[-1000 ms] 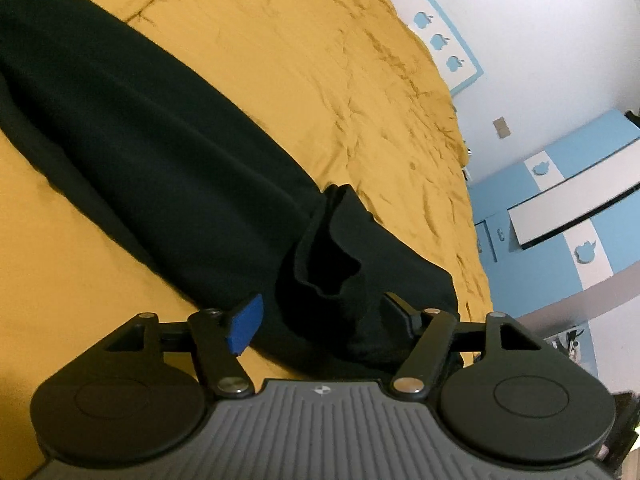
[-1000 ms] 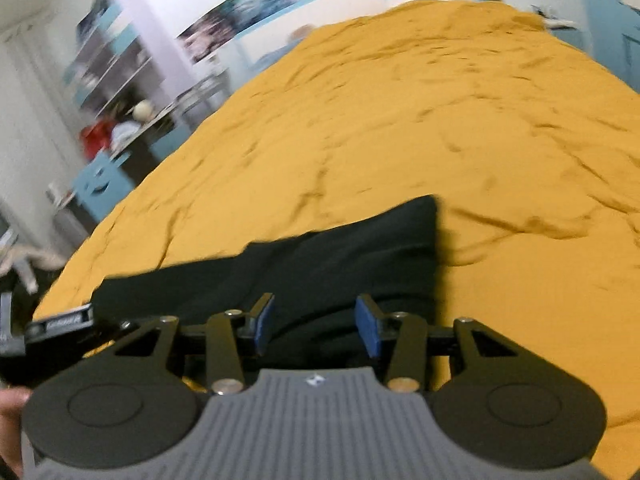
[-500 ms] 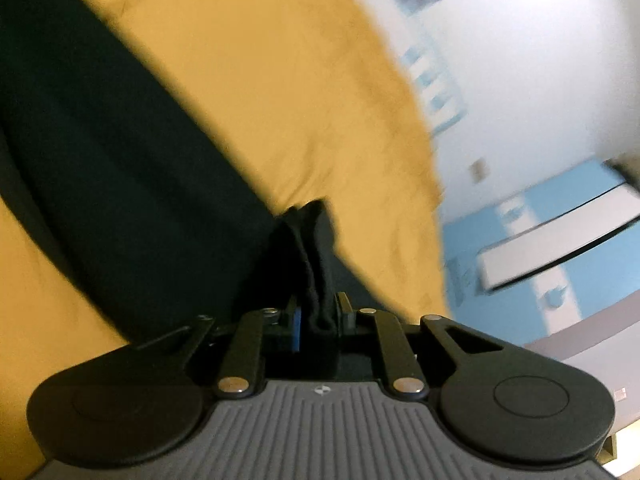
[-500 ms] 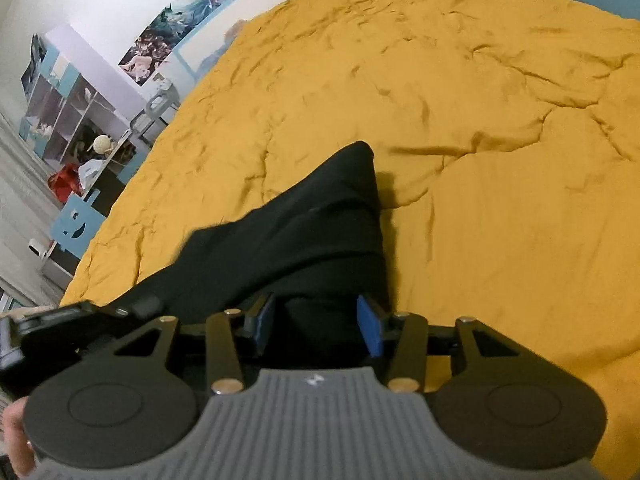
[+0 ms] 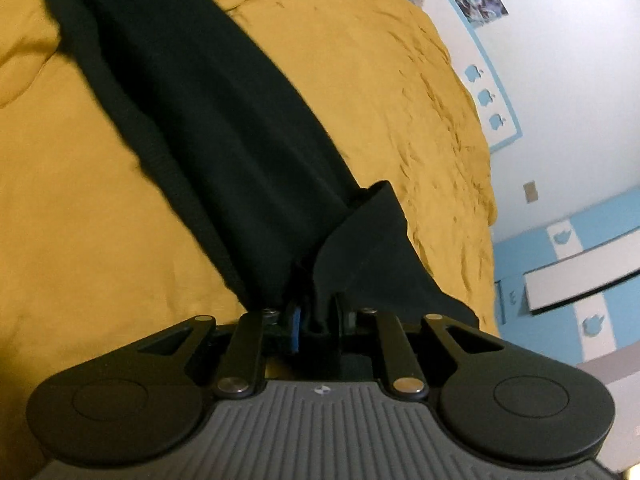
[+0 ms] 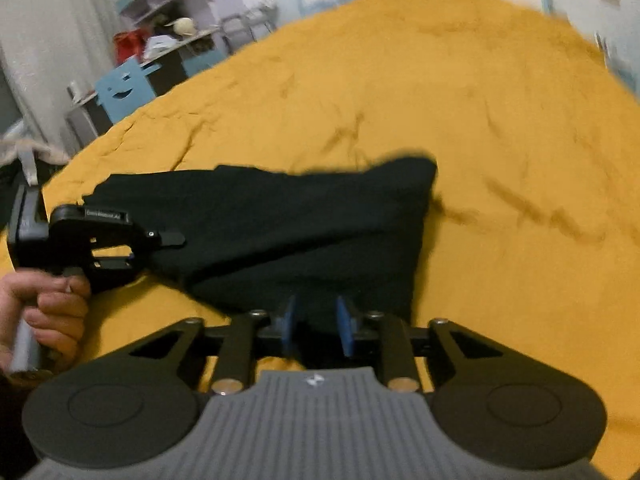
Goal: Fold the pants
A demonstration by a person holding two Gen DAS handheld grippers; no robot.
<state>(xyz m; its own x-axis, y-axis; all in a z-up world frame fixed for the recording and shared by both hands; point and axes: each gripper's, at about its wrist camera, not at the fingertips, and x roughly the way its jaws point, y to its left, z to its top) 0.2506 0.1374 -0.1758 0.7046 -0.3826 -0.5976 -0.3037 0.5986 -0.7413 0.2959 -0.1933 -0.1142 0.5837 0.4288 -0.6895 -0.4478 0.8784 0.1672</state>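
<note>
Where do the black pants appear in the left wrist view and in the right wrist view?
Left wrist view: the pants run from the top left down to the centre, ending bunched between the left gripper fingers.
Right wrist view: the pants lie across the middle, from the left gripper to the right gripper.
Shared landmark: the yellow bedspread.

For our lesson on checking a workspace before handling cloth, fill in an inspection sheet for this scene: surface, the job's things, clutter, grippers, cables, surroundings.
Surface: wrinkled mustard-yellow bedspread.
Job's things: black fabric pants lying on it, one end lifted.
Clutter: nothing seen on the bed.
Grippers: left gripper shut on a pinch of pants; right gripper has pants between its blue pads, grip unclear.
Cables: nothing seen.
Surroundings: white-and-blue walls, posters, cluttered shelves.
</note>
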